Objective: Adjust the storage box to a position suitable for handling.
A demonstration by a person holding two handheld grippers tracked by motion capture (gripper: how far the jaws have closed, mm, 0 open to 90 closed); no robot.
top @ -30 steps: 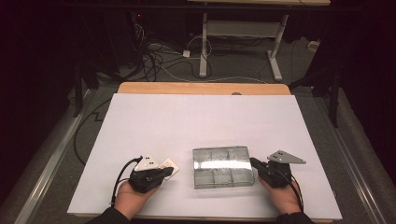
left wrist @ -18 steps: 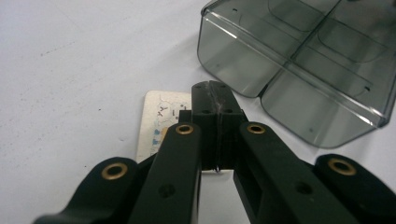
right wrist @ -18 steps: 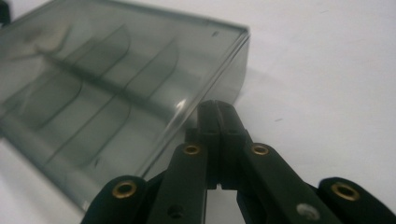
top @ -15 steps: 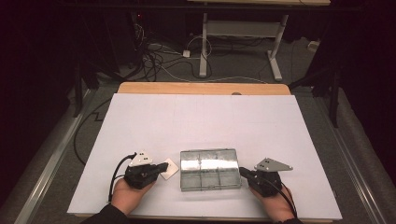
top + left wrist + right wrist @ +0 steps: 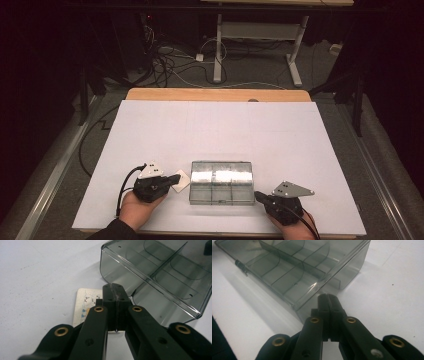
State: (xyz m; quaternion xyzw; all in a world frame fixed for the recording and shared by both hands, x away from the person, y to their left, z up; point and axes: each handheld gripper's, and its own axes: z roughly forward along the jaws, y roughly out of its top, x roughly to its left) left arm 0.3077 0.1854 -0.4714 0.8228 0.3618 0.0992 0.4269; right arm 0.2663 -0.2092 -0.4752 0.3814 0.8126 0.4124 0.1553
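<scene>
**Inspector:** Noting first the position of the clear compartment box (image 5: 221, 182): it lies flat on the white counter (image 5: 220, 130), near the front edge, between the two hands.

**Assistant:** And the grippers?

**Inspector:** The left gripper (image 5: 176, 179) has its jaws clenched on nothing, tips resting over a small white card (image 5: 181, 181) just beside the box's left end. The right gripper (image 5: 258, 195) is likewise clenched and empty, its tips at the box's front right corner.

**Assistant:** Why closed?

**Inspector:** In my judgement, closed tips serve as blunt pushers; one at each end lets the box be nudged or steadied rather than lifted.

**Assistant:** Poses?

**Inspector:** Both forearms enter from the counter's near edge. The left hand (image 5: 135, 210) holds its gripper low, pointing right toward the box. The right hand (image 5: 295, 227) angles its gripper leftward and slightly away, also low to the surface.
</scene>
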